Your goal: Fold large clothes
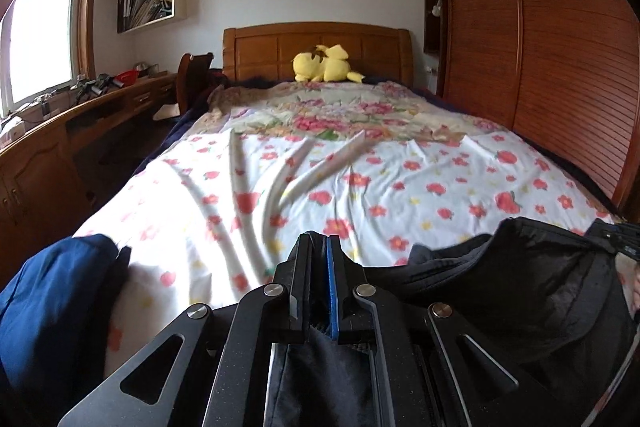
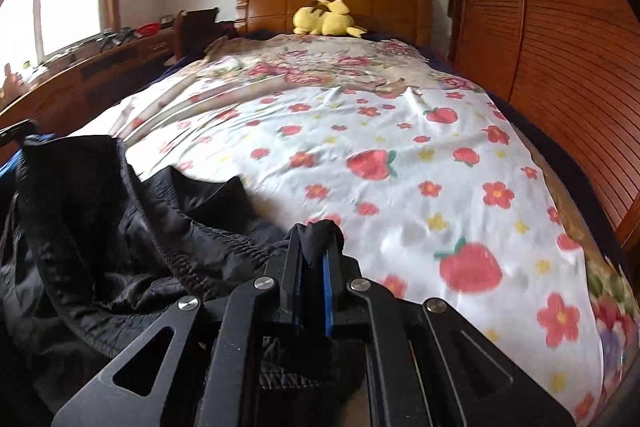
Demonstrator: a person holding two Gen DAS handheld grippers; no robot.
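Black garment (image 2: 120, 227) pinched in both tools, left tool (image 1: 319, 247) and right tool (image 2: 316, 233), its lower part cut off.

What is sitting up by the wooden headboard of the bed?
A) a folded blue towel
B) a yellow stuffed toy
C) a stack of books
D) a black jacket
B: a yellow stuffed toy lies against the headboard at the far end of the bed, while the black garment is at the near end, pinched in the right tool.
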